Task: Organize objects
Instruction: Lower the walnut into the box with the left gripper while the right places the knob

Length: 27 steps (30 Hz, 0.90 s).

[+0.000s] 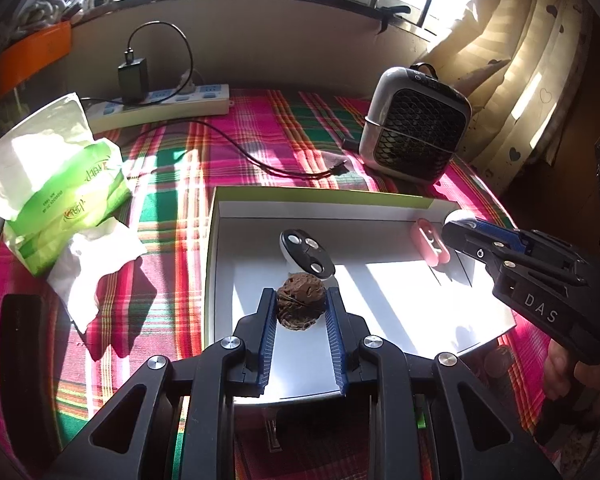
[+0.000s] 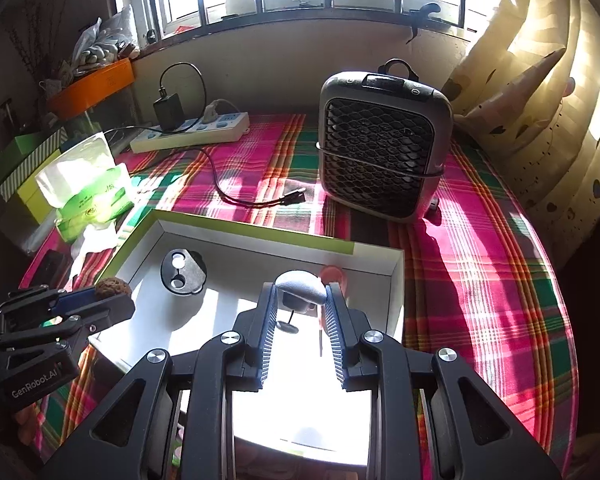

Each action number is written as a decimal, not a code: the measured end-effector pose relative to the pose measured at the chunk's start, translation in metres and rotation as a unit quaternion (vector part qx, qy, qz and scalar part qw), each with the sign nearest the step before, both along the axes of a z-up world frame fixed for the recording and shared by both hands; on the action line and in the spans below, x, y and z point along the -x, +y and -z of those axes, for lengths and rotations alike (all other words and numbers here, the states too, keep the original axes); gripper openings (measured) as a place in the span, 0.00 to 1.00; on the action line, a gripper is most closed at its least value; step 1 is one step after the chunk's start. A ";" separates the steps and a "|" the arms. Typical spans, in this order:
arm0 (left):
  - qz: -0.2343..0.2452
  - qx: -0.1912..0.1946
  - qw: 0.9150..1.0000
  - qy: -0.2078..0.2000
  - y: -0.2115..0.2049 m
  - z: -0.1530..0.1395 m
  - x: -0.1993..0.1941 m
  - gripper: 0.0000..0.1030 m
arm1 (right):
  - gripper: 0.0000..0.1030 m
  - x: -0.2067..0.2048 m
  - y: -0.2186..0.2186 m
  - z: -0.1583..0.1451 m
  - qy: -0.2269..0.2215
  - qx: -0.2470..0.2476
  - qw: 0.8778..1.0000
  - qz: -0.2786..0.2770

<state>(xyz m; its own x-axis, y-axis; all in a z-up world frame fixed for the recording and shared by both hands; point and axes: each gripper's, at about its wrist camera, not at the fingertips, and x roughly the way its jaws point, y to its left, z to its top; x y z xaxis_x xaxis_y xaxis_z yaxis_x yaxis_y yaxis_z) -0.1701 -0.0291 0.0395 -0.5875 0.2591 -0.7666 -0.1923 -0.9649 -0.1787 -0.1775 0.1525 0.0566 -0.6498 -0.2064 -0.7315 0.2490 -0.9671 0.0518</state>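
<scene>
Left gripper [image 1: 300,304]: jaws clamp a brown wrinkled walnut [image 1: 300,302] over the shallow white cardboard tray [image 1: 380,210]. Right gripper [image 2: 300,300]: jaws pinch a grey rounded object [image 2: 302,286], possibly a small mouse.

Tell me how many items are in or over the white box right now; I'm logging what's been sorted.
4: a walnut in the left gripper, a black-and-white gadget behind it, a pink case by the far wall, a grey object in the right gripper. Grippers may hide more.

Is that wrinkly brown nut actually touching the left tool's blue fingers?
Touching. The left wrist view shows the walnut pinched between the left tool's blue pads, no gap on either side, above the white box.
</scene>
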 end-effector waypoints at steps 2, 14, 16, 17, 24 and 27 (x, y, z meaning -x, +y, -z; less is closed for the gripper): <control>0.001 0.006 1.000 -0.004 0.000 0.004 0.005 0.21 | 0.25 0.009 -0.004 0.004 -0.007 -0.007 1.000 -0.001; 0.006 0.021 1.000 -0.020 0.005 0.020 0.024 0.21 | 0.25 0.035 -0.022 0.023 -0.032 -0.025 0.999 -0.018; 0.010 0.025 0.999 -0.020 0.006 0.021 0.026 0.21 | 0.25 0.037 -0.022 0.026 -0.036 -0.025 0.999 -0.018; 0.011 0.026 0.999 -0.021 0.006 0.022 0.027 0.21 | 0.25 0.038 -0.023 0.026 -0.036 -0.025 0.999 -0.019; 0.013 0.030 0.999 -0.020 0.008 0.022 0.030 0.21 | 0.25 0.043 -0.026 0.033 -0.047 -0.035 0.998 -0.018; 0.015 0.032 0.999 -0.020 0.009 0.022 0.030 0.21 | 0.25 0.044 -0.025 0.034 -0.049 -0.035 0.998 -0.016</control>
